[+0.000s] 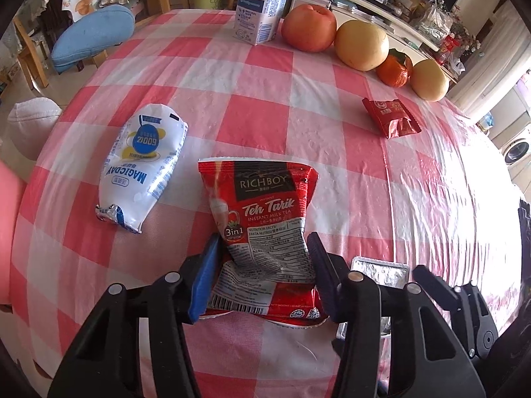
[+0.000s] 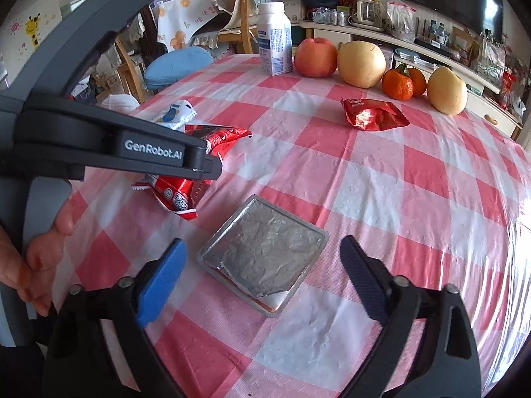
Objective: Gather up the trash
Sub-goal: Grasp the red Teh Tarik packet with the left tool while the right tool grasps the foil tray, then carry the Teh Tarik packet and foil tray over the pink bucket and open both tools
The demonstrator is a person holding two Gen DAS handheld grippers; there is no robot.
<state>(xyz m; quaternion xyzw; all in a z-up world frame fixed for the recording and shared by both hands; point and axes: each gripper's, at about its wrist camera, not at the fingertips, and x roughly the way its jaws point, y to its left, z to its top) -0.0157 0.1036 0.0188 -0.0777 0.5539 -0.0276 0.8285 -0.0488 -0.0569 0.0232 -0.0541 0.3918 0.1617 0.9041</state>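
A red "Teh Tarik" tea packet [image 1: 262,195] lies near the front of the checked table, buckled upward between the pads of my left gripper [image 1: 264,238], which is shut on its lower half. From the right wrist view the same packet [image 2: 179,192] sticks out under the left gripper's finger [image 2: 186,162]. My right gripper [image 2: 263,242] stands open astride a square foil-lidded tray [image 2: 262,258], pads clear of both its sides. A white "Magicday" pouch [image 1: 142,169] lies left of the packet. A small red wrapper [image 1: 391,117] lies farther back on the right.
A white bottle [image 1: 262,3], an apple [image 1: 308,28], pears and tangerines [image 1: 393,71] line the table's far edge. A chair with a blue cushion [image 1: 93,36] stands beyond the left edge. A person's hand [image 2: 36,265] holds the left gripper's handle.
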